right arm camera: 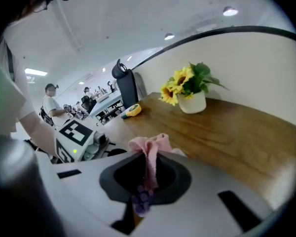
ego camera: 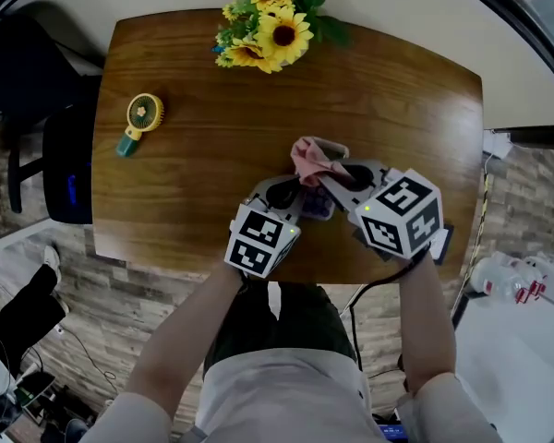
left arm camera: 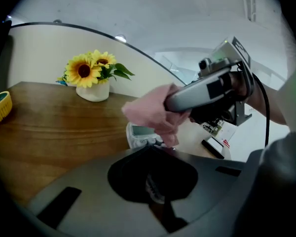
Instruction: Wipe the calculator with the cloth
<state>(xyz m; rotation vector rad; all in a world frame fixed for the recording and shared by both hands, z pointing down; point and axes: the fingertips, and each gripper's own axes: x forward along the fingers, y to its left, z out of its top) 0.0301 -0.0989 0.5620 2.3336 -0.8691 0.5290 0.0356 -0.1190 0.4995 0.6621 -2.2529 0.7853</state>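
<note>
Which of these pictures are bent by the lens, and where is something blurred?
Head view: strong fisheye, the edges of the table bow, but the picture is sharp. Left gripper view: the pink cloth is smeared, the calculator soft, the sunflowers sharp. Right gripper view: the top edge of the wall curves; the cloth is sharp here.

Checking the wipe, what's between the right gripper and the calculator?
The pink cloth, held by the right gripper, over the calculator; left gripper view shows it.
</note>
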